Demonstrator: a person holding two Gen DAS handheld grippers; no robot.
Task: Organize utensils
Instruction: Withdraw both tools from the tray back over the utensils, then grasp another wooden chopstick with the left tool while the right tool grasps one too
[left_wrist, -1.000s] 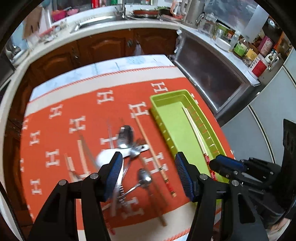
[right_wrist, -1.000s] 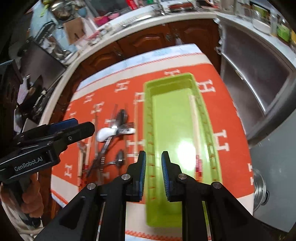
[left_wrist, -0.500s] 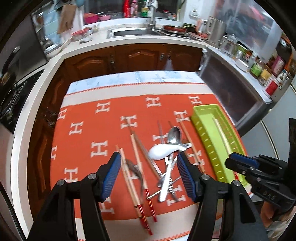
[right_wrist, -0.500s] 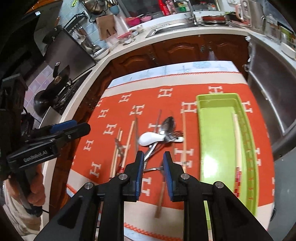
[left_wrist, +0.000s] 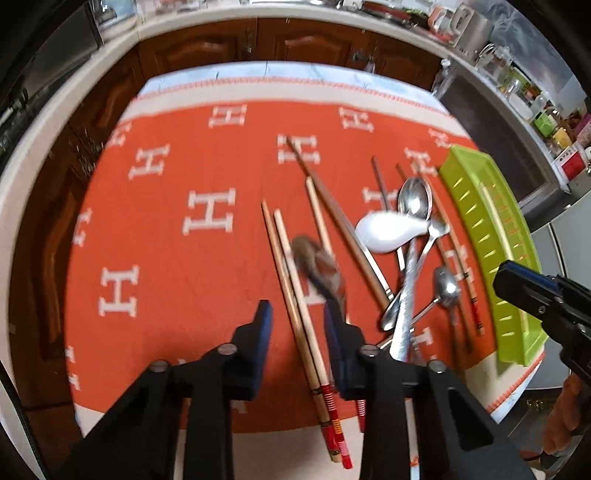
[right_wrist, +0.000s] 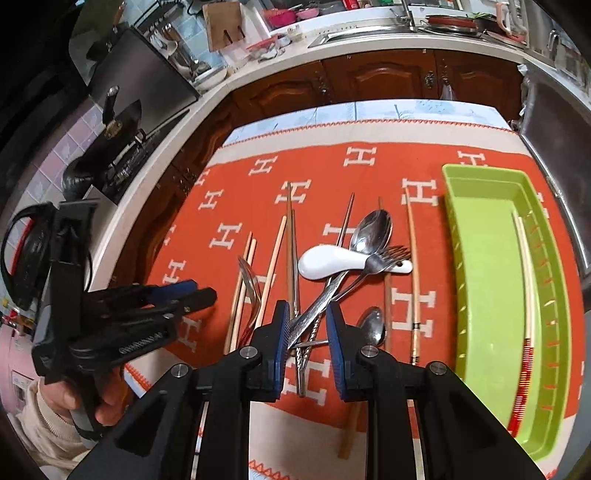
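Straddling paired chopsticks (left_wrist: 295, 295), left tongs (left_wrist: 297, 325) narrowing, seemingly untouching, red ends nearest camera.

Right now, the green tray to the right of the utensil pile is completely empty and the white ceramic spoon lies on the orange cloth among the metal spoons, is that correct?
Not quite: the green tray is not empty. The right wrist view shows a pale chopstick with a red-striped end lying along its right wall. The rest holds: the white ceramic spoon lies on the orange cloth among the metal spoons.

Brown utensil (left_wrist: 317, 264) smeared by blur — kind unclear; chopstick (right_wrist: 349, 432) partly behind right tongs (right_wrist: 306, 325).
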